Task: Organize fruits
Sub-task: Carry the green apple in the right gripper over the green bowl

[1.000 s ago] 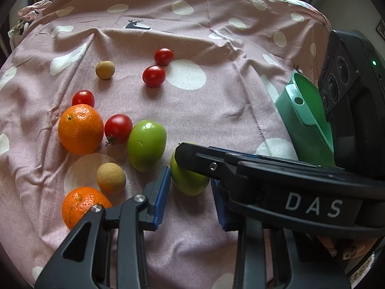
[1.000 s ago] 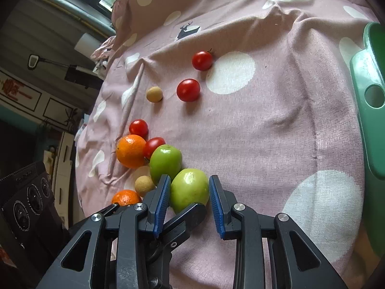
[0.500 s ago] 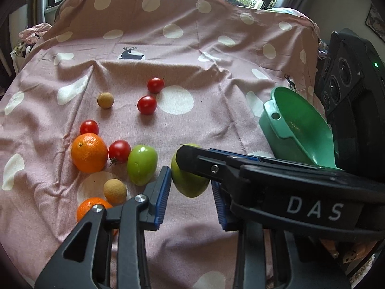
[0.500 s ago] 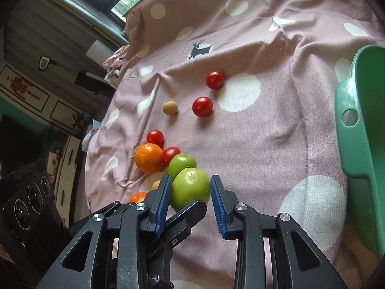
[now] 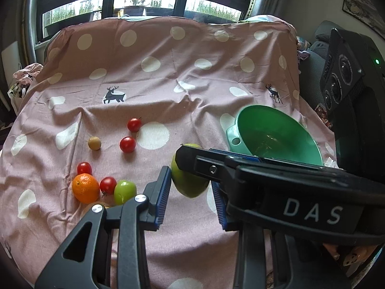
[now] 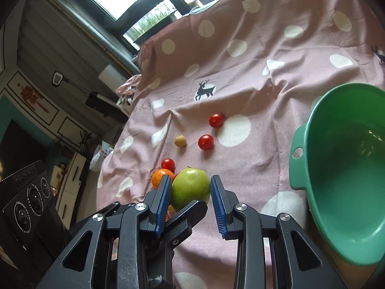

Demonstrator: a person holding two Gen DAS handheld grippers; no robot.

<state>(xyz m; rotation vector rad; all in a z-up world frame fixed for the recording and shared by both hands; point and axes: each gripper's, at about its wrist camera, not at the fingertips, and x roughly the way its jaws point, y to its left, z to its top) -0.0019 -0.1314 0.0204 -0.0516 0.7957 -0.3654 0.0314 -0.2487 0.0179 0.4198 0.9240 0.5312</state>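
Note:
A large green fruit (image 6: 190,187) is held between the blue pads of my right gripper (image 6: 191,193), lifted above the pink dotted cloth (image 6: 252,91). It also shows in the left wrist view (image 5: 190,180), partly hidden by the right gripper's body crossing that view. My left gripper (image 5: 191,193) stands around the same fruit; whether its pads touch it is unclear. A green bowl (image 6: 346,168) sits on the right and looks empty; it also shows in the left wrist view (image 5: 274,134).
On the cloth lie an orange (image 5: 85,187), a smaller green fruit (image 5: 124,191), several red tomatoes (image 5: 127,144) and a small tan fruit (image 5: 94,143). A black speaker-like box (image 5: 349,91) stands at the right edge.
Both grippers have risen with the large green fruit, which has left the cloth. The other fruits look smaller and farther. The green bowl has come more fully into view.

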